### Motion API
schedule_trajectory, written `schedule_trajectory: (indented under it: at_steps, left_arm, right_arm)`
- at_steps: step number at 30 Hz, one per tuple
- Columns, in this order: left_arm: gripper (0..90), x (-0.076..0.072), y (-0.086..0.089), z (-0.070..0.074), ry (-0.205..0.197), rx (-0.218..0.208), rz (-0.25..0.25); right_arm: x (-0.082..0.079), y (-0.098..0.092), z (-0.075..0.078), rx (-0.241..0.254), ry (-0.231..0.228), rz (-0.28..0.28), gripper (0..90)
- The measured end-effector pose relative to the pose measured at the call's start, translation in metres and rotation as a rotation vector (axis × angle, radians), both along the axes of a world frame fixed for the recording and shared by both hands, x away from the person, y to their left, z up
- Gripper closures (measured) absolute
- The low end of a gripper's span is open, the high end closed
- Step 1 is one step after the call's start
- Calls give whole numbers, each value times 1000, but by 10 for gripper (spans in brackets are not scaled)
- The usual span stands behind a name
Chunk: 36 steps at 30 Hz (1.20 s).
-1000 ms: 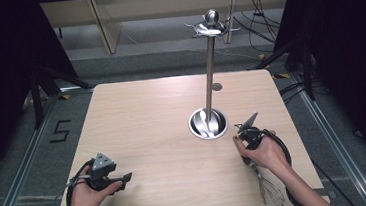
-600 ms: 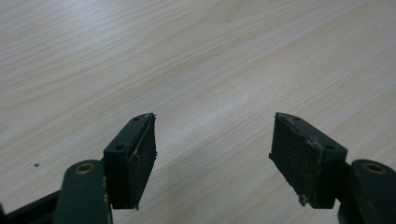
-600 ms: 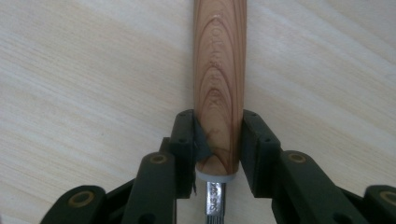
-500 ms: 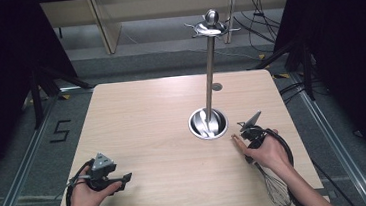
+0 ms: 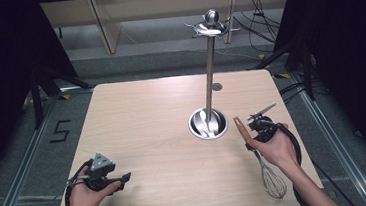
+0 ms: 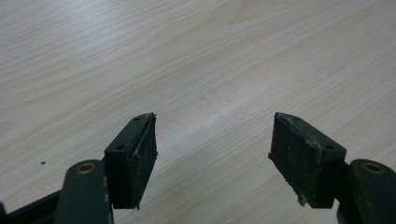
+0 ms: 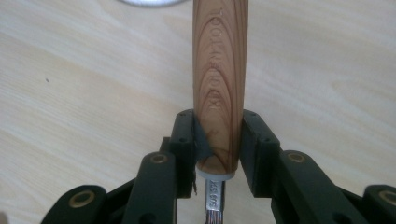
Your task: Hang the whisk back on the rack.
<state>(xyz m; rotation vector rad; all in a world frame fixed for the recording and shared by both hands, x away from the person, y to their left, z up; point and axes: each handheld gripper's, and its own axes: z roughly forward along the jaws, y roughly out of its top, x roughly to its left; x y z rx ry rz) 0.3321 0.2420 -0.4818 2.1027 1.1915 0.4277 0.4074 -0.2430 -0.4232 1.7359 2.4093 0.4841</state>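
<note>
In the high view the right gripper (image 5: 258, 126) sits near the right edge of the tabletop (image 5: 147, 116), just right of the round steel base of the utensil stand (image 5: 208, 123), and holds a whisk (image 5: 255, 152) whose wooden handle points toward the far edge while the wire loops hang back over the near right corner, beside the forearm. The right gripper view adds what that view cannot: the jaws are clenched on the lower end of the wooden handle (image 7: 219, 84), both pads pressed against its sides just above the metal collar, having just been closing around it. Lettering is burned lengthwise into the wood (too faint to read with any certainty), and small stamped characters sit on the metal shank (image 7: 213, 193) below, also illegible.

The left gripper (image 5: 108, 176) rests near the near left corner, its nose aimed toward the right edge, the hand (image 5: 86, 192) wrapped around it from below. The left gripper view shows its jaws released, standing wide apart over bare wood grain with nothing between them.

The stand's pole rises to a hooked crown (image 5: 210, 26) seen past the far edge. A marker "5" (image 5: 60, 130) is taped on the floor left of the tabletop.
</note>
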Motion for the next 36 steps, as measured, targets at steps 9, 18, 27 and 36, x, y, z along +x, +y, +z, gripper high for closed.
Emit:
schedule_trajectory:
  at_steps: [9,18,27,36]
  left_arm:
    - [310,0,2,2,13,17,-24]
    - [310,0,3,2,9,24,-30]
    - [309,0,3,2,3,22,-29]
    - [308,0,2,1,1,6,-11]
  right_arm:
    - [-4,2,13,46,-78,19,696]
    - [-5,-2,24,70,-234,97,697]
    - [-9,1,35,100,-290,68,698]
    - [-14,3,47,119,-377,73,701]
